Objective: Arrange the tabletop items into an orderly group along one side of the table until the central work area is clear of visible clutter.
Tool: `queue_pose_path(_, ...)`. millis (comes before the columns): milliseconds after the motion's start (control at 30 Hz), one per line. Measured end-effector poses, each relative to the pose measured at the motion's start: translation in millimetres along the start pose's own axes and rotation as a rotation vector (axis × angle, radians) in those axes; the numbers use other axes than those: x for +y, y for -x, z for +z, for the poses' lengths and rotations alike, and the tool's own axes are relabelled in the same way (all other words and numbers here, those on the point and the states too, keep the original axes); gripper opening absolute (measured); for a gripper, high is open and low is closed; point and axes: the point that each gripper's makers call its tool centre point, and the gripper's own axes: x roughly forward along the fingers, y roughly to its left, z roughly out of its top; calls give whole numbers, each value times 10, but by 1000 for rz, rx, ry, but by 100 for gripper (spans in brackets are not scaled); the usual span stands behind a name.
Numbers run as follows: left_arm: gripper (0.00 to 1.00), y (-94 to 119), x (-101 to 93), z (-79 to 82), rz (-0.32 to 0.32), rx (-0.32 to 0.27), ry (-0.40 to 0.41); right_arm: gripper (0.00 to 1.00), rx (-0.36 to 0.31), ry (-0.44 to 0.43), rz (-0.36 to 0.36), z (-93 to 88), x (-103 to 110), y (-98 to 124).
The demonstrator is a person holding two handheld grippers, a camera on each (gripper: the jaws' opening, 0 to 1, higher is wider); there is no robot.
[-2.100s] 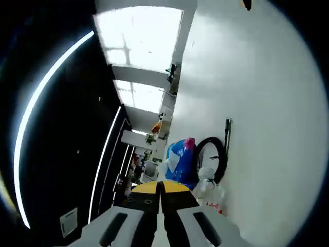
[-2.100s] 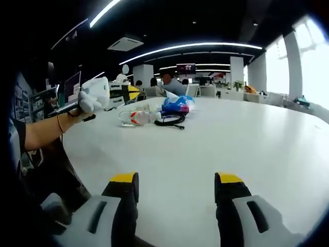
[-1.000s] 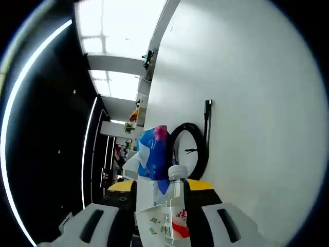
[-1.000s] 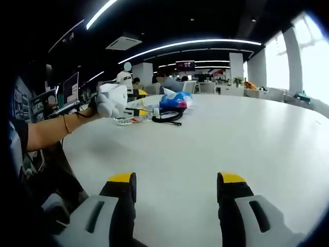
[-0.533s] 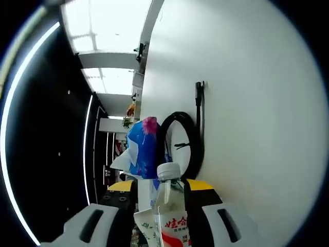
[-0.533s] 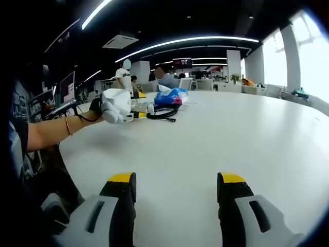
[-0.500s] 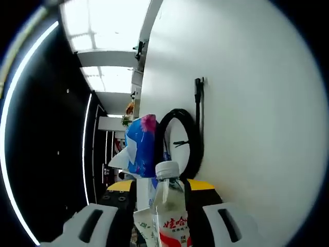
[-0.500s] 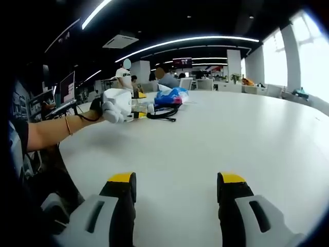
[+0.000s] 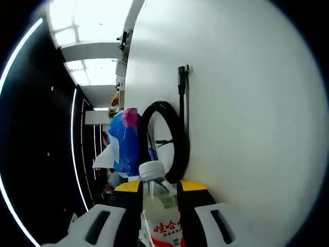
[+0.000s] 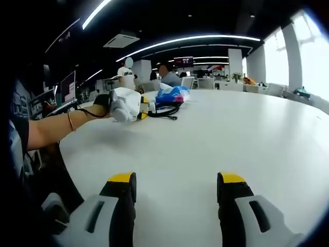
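The setting was an open-plan office with strip lights on a dark ceiling and bright windows; the work surface was a large white table (image 10: 216,139).

Left gripper (image 9: 159,188): in the left gripper view, rolled so that the table stood as a white wall on the right of the frame, the yellow-tipped jaws rose from the bottom centre with a clear water bottle (image 9: 157,206) between them. The white cap pointed away from the camera and the red-printed label sat low in the frame. The jaws stood close against the bottle's sides; whether they actually clamped it could not be determined. Just beyond the cap, at centre, lay a blue plastic bag (image 9: 123,141) with a pink patch, its contents not visible. Beside it to the right lay a coiled black cable (image 9: 172,139), one end running straight toward the upper frame.

Right gripper (image 10: 175,180): in the right gripper view the jaws stood wide apart at the bottom centre, nothing between them, over bare table. At upper left, a gloved hand (image 10: 123,104) held the left gripper at the cluster of items, well apart from the right gripper.
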Motion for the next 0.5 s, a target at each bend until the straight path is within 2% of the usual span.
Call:
queue_pose_path(133, 23, 77, -26, -17, 38, -18, -43, 61, 4, -2, 2, -13, 11, 0)
queue_pose_path(267, 22, 94, -7, -40, 42, -35, -31, 61, 5, 4, 0, 3, 21, -9)
queue_pose_path(333, 19, 116, 19, -25, 42, -68, 5, 61, -2, 5, 4, 35, 47, -17)
queue_pose_path(367, 17, 127, 32, -9, 45, -87, 28, 61, -4, 7, 6, 43, 60, -20)
queue_pose_path(400, 10, 142, 47, 3, 49, -98, 33, 61, -4, 8, 8, 46, 68, -21)
queue_pose_path(433, 1, 176, 82, 61, 67, -132, 43, 61, -3, 11, 9, 47, 79, -24)
queue_pose_path(467, 0, 182, 60, 40, 57, -115, 21, 61, -1, 13, 10, 48, 90, -26)
queue_pose_path(500, 0, 189, 104, 5, 85, -92, -38, 61, 0, 14, 11, 48, 94, -27)
